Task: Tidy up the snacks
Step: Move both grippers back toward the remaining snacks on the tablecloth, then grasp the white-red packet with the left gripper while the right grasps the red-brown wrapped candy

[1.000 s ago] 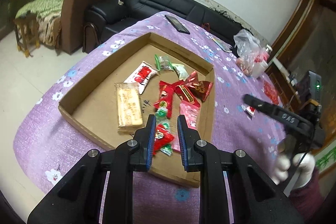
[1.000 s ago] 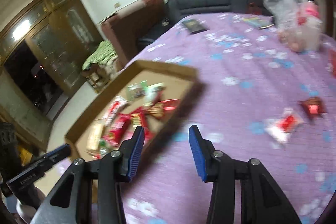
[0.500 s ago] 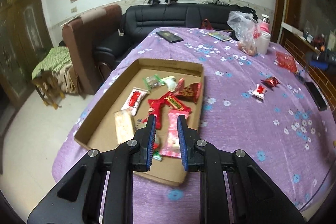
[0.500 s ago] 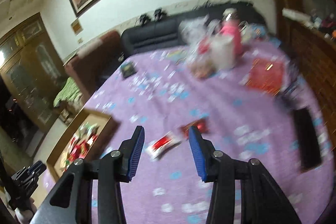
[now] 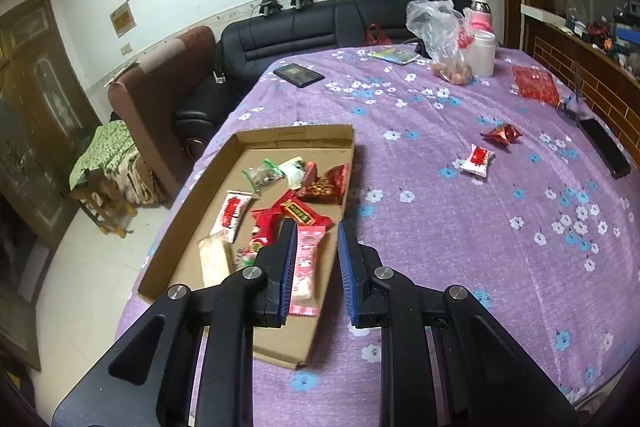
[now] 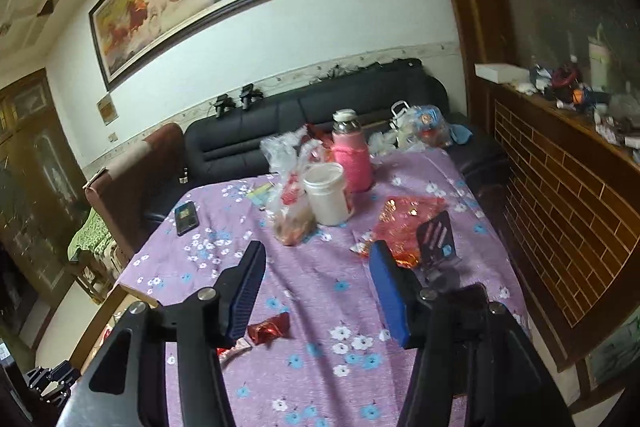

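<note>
Quick look at the snack table. The left gripper point(image 5: 317, 227) hangs over the near end of the cardboard tray point(image 5: 296, 133), a shallow brown box with low folded walls. Its blue ribbed pads are pulled in narrow and nothing is pinched between them. Through the gap you can see a soft pink pillow pack point(image 5: 308, 259) lying flat in the tray.

The rest of the tray is a loose heap of crinkly wrappers: red foil ones, a white and red sachet, a clear green-edged bag and a pale flat bar.

Two snacks are outside the tray, on the purple flowered tablecloth point(image 5: 440, 227): a shiny red foil pack point(image 5: 501, 135) with twisted ends, and just beside it a small white pack with red print point(image 5: 476, 159). Both lie well apart from the tray.

From the other side, the right gripper point(image 6: 317, 251) is up over the cloth with its jaws opening, and there's nothing between them. The red foil pack sits on the cloth low in that view, near its left pad.

Further back there's a wrinkly clear plastic bag point(image 5: 440, 27), a round white plastic jar point(image 5: 482, 53), a fuzzy pink flask point(image 6: 354, 155), a glittery red pouch point(image 5: 534, 87) and a flat black phone point(image 5: 298, 75). Behind the table is a black leather sofa point(image 5: 300, 27).
</note>
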`<state>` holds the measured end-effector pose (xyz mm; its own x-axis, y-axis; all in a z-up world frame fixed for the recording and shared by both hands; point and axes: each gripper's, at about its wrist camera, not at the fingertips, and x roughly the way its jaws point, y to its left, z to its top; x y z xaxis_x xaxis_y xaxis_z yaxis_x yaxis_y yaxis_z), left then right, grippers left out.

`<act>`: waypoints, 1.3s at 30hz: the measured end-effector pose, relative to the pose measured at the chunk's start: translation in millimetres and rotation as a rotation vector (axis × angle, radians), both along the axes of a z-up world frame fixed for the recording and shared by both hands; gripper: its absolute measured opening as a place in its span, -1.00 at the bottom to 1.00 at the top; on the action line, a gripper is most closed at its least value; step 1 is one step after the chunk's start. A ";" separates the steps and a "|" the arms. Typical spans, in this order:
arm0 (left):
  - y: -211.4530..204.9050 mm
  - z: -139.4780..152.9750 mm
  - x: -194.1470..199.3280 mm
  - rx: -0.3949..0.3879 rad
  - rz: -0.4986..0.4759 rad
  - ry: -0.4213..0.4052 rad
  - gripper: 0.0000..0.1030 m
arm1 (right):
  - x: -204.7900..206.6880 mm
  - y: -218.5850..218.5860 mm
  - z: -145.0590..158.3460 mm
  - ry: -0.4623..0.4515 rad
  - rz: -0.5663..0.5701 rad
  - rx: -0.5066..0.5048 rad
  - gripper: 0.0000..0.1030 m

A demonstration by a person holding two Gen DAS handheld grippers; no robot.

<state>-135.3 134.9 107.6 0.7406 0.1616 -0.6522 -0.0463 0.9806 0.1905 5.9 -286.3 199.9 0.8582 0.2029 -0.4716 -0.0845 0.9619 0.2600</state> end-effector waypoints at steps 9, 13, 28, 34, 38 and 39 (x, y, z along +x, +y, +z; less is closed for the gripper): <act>-17.8 -15.0 14.8 -0.027 -0.060 0.060 -0.63 | 33.5 -2.5 -91.5 0.211 0.054 0.049 0.11; -19.7 -23.8 21.0 -0.075 -0.084 0.091 -0.63 | 52.5 5.6 -127.4 0.290 0.087 0.100 0.11; -21.3 -45.2 38.6 -0.197 -0.153 0.162 -0.63 | 106.2 102.5 -190.4 0.459 0.223 0.224 0.12; -22.2 -47.4 43.3 -0.218 -0.175 0.164 -0.63 | 126.8 127.8 -201.0 0.470 0.140 0.186 0.12; -24.1 -47.3 48.7 -0.244 -0.195 0.173 -0.63 | 132.3 138.5 -202.5 0.448 0.097 0.109 -0.41; -25.2 -46.2 51.5 -0.252 -0.203 0.175 -0.63 | 131.6 137.5 -202.9 0.443 0.097 0.116 -0.42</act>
<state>-83.8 109.7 61.4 0.6147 -0.1596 -0.7724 0.1662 0.9835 -0.0709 137.6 -148.8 -2.9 0.5539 0.3453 -0.7577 -0.0288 0.9174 0.3970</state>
